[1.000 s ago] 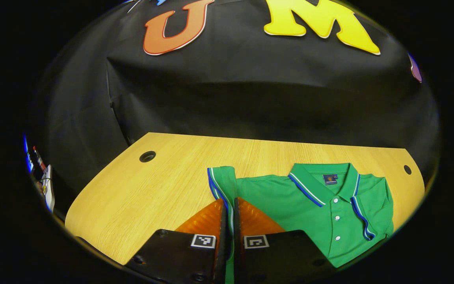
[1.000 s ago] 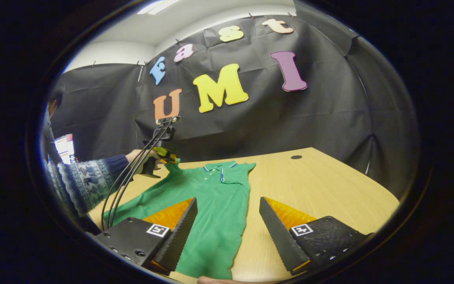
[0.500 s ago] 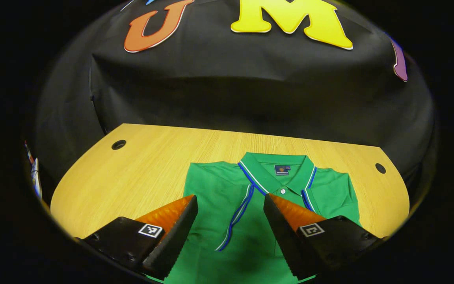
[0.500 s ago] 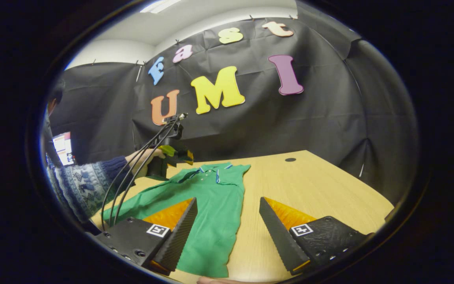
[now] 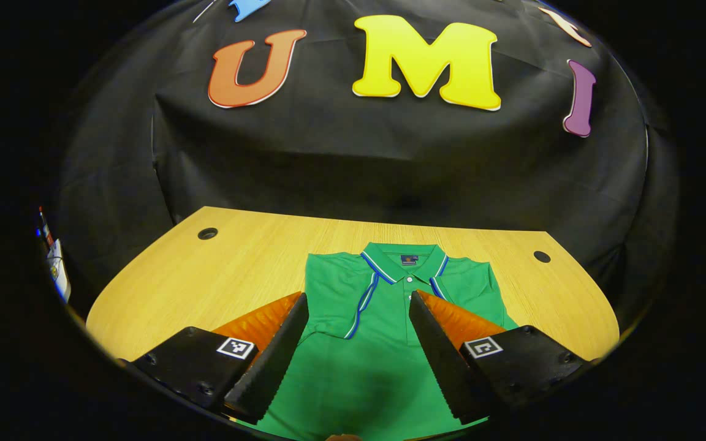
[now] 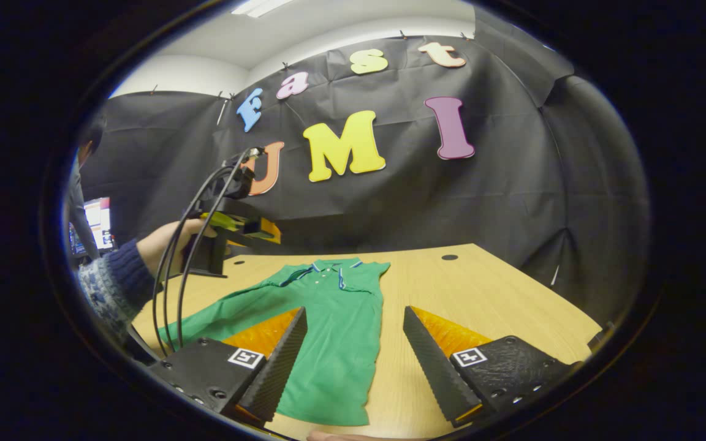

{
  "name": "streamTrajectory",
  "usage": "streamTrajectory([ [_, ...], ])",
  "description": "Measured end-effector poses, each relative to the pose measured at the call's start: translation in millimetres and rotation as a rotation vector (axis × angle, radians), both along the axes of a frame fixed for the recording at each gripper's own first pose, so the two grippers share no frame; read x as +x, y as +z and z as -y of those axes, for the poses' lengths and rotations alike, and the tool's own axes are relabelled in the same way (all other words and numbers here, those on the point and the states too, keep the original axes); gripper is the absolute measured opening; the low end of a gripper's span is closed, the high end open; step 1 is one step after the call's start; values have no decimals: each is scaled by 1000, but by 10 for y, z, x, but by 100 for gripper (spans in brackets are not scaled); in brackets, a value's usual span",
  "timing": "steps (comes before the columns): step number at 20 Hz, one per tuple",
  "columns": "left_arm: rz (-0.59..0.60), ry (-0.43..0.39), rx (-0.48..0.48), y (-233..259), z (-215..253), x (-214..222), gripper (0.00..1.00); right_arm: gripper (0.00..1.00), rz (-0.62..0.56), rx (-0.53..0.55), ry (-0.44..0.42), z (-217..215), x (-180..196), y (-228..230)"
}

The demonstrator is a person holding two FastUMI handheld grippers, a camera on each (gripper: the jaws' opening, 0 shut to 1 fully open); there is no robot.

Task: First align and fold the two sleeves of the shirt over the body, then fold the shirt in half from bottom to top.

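While seemingly knit, shirt (image 5: 365, 343) lies flat, sleeves folded.

Left claw (image 5: 359, 343): fingers spread apart, holding nothing, above the shirt.
Shirt (image 5: 383, 318): green, flat on the table (image 5: 206, 282), collar ahead of the claw, both sleeves folded over the body.

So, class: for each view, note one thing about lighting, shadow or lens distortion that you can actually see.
Left gripper view: the fisheye bows the table's far edge, and a soft shadow falls on the green polo shirt between the fingers. Right gripper view: a bright ceiling light glares at the top, and the booth wall curves.
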State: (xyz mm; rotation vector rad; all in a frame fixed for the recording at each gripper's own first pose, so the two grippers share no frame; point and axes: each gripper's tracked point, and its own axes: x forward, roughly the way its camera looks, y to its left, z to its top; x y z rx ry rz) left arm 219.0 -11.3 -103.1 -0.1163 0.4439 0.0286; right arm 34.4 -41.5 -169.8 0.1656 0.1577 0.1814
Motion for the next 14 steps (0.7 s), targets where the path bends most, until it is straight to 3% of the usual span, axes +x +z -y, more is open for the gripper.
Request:
streamTrajectory([
  [2, 29, 1, -1, 74, -83, -278, 100, 96, 5, -9, -12, 1, -55, 17],
  [4, 64, 15, 11, 104, -203, -547, 100, 91, 9, -19, -17, -22, -108, 27],
  [6, 99, 38, 42, 120, -356, -823, 100, 96, 11, -39, -25, -20, -157, 10],
  [7, 118, 42, 53, 116, -396, -961, 100, 91, 12, -47, -28, -26, -186, 0],
  [8, 126, 43, 58, 89, -417, -1118, 100, 96, 9, -53, -31, -25, -208, -13],
  [14, 166, 62, 23, -279, -508, -1924, 100, 96, -39, -87, -63, 4, -364, -242],
])
